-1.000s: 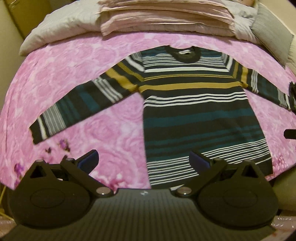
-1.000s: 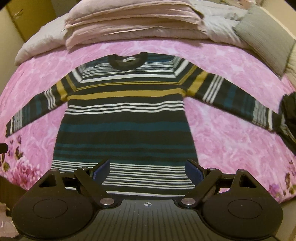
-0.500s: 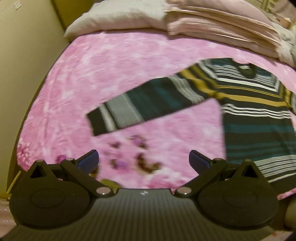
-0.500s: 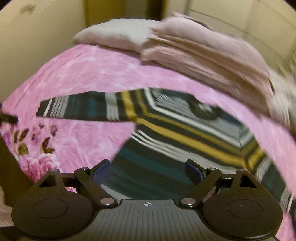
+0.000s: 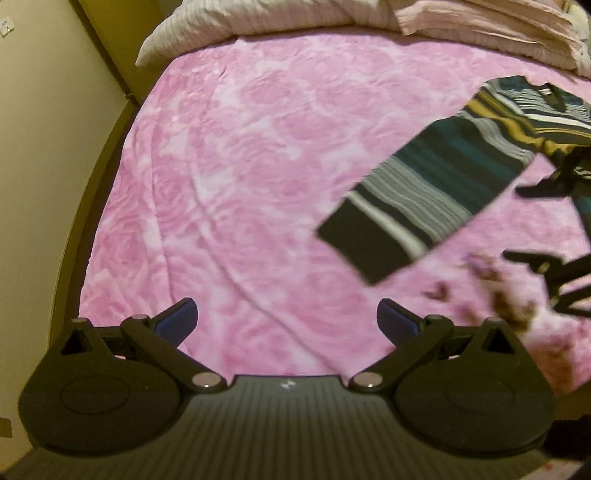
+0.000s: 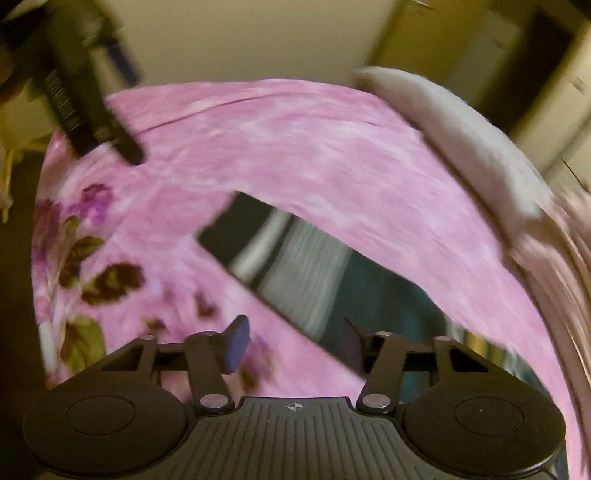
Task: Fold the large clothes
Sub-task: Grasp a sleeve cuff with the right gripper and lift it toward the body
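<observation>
A striped sweater (image 5: 532, 110) in black, teal, white and mustard lies flat on the pink floral blanket (image 5: 258, 166). Its left sleeve (image 5: 424, 206) stretches toward me and ends in a black cuff (image 6: 236, 229). My left gripper (image 5: 288, 321) is wide open above bare blanket, well to the left of the cuff. The right gripper (image 6: 295, 343) hovers low at the sleeve's (image 6: 314, 273) near edge, jaws partly narrowed but open, nothing gripped. Its right finger overlaps the sleeve in the blurred right wrist view. Each gripper shows in the other's view: right gripper (image 5: 535, 221), left gripper (image 6: 81, 99).
A grey-white pillow (image 5: 258, 22) and stacked pink bedding (image 5: 498, 26) sit at the head of the bed. The bed's left edge (image 5: 96, 192) meets a beige wall (image 5: 44, 129). A cupboard (image 6: 517, 66) stands behind the pillow (image 6: 461, 140).
Both grippers swung left from the sweater's hem toward its left sleeve. The right gripper dropped close to the sleeve and its jaws narrowed. The sweater has not moved.
</observation>
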`<control>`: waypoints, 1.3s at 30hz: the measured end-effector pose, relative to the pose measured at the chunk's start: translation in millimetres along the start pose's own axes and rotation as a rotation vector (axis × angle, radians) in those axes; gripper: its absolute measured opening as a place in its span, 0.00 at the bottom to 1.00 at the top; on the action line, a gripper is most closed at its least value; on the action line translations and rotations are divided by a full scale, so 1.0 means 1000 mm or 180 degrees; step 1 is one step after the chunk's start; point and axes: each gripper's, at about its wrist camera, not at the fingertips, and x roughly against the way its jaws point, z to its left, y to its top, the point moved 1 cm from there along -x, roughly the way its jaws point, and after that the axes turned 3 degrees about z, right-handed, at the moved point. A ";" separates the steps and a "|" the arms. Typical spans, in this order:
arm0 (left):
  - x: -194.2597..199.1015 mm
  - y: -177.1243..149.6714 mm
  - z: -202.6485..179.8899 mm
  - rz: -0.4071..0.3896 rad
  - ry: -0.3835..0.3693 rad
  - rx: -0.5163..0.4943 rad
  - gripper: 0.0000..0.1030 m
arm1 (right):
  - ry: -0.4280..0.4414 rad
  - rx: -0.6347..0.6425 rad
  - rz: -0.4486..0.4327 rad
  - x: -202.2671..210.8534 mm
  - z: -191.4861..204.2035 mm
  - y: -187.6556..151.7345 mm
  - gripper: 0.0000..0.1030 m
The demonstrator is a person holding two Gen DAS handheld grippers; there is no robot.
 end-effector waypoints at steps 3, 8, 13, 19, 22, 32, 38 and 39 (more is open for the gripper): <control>-0.021 -0.002 0.023 0.0010 0.0002 0.0098 0.99 | 0.0112 0.0243 -0.0011 -0.046 0.022 0.019 0.36; -0.043 -0.008 0.047 0.0080 -0.0008 0.0259 0.99 | 0.0128 0.0705 -0.0001 -0.098 0.051 0.034 0.34; -0.049 -0.015 0.052 0.0162 -0.0044 0.0345 0.99 | 0.0132 0.0908 -0.0093 -0.102 0.055 0.042 0.02; -0.036 -0.003 0.044 0.0140 -0.0053 0.0418 0.99 | 0.0092 0.0082 -0.0383 -0.062 -0.004 0.066 0.02; -0.026 0.014 0.025 0.0068 -0.0081 0.0336 0.99 | 0.0005 -0.0826 -0.0580 -0.035 -0.077 0.067 0.02; -0.004 0.115 -0.133 -0.0298 -0.0338 -0.0283 0.99 | -0.1432 -0.3118 -0.1530 0.125 -0.345 -0.119 0.02; -0.010 0.154 -0.274 -0.0270 -0.0512 -0.0607 0.99 | -0.1899 -0.4557 -0.0906 0.135 -0.392 -0.358 0.02; -0.015 0.157 -0.301 -0.0206 -0.0546 -0.0667 0.99 | -0.1850 -0.4695 -0.0773 0.129 -0.391 -0.388 0.02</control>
